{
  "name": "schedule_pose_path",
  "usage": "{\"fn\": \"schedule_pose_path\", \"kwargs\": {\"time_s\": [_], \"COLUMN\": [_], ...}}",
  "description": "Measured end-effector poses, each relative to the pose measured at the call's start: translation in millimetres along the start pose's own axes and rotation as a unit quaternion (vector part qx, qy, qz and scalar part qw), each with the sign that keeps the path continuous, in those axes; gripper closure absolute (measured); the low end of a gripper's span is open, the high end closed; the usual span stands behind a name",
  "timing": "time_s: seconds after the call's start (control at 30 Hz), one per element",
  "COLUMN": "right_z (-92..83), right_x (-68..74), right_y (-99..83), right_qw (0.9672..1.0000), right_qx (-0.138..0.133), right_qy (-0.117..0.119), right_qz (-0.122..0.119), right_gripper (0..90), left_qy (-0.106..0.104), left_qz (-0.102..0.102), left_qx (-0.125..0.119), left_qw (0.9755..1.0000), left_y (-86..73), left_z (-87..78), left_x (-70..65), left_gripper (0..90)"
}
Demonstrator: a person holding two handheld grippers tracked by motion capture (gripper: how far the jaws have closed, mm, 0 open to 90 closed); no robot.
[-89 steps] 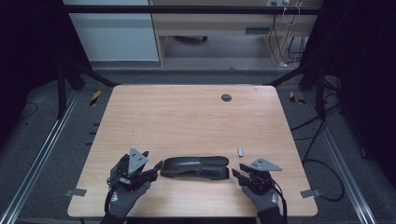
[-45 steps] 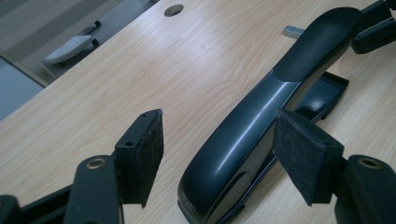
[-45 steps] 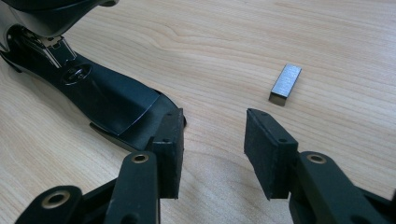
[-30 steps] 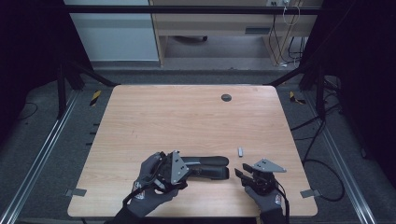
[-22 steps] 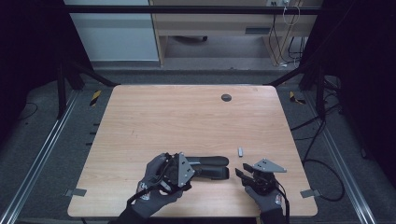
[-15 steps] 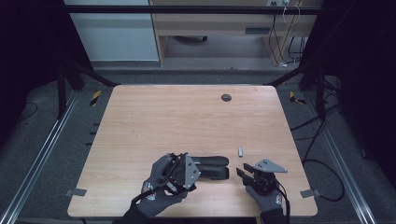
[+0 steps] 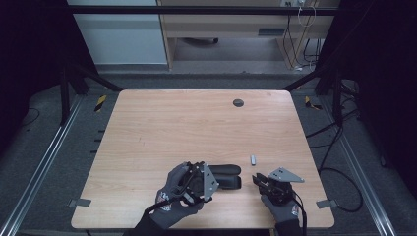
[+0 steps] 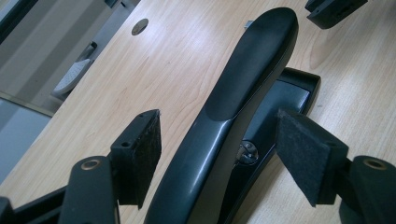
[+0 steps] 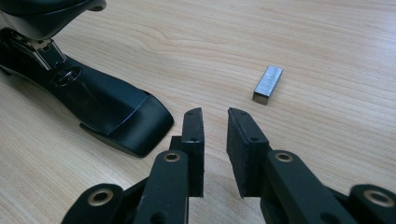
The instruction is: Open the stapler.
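Straddling the stapler (image 8: 243, 107) near the table's (image 7: 162, 128) front edge with the left gripper (image 8: 219, 158), jaws spread wide, pads standing clear of its raised black top on both sides. Lying just right of the stapler's far end, a small staple block (image 9: 268, 84). Hovering right of that, the right gripper (image 9: 215, 140), jaws just closing to a narrow gap, pinching nothing.
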State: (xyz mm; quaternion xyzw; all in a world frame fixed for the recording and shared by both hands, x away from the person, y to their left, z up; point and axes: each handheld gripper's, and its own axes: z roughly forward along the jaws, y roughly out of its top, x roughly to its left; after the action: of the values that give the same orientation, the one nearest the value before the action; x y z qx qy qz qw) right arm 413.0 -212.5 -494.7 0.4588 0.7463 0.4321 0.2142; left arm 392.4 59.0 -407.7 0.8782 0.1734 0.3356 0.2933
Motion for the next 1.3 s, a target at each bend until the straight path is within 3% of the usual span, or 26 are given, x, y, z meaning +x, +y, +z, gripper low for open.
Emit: {"fn": "schedule_pose_path", "kwargs": {"time_s": [0.7,1.07,1.3], "right_z": [-1.1,-0.6,0.0], "right_x": [-0.7,-1.4,-1.0], "right_y": [0.1,-0.7,-0.9], "right_qw": [1.0,0.9999,0.9999], "right_qx": [0.004,0.007,0.008], "right_qy": [0.003,0.005,0.007], "right_qz": [0.005,0.005,0.006], "right_gripper": [89.7,90.0,90.0], "left_qy": [0.013,0.028,0.034], "left_qz": [0.044,0.071,0.076], "left_qx": [0.012,0.019,0.023], "left_qw": [0.9989,0.9969,0.9962], "left_y": [15.3,21.1,21.3], "left_z": [16.1,26.5,34.5], "left_x": [-16.6,-24.6,-27.8], "left_gripper": [30.1,30.2,30.5]}}
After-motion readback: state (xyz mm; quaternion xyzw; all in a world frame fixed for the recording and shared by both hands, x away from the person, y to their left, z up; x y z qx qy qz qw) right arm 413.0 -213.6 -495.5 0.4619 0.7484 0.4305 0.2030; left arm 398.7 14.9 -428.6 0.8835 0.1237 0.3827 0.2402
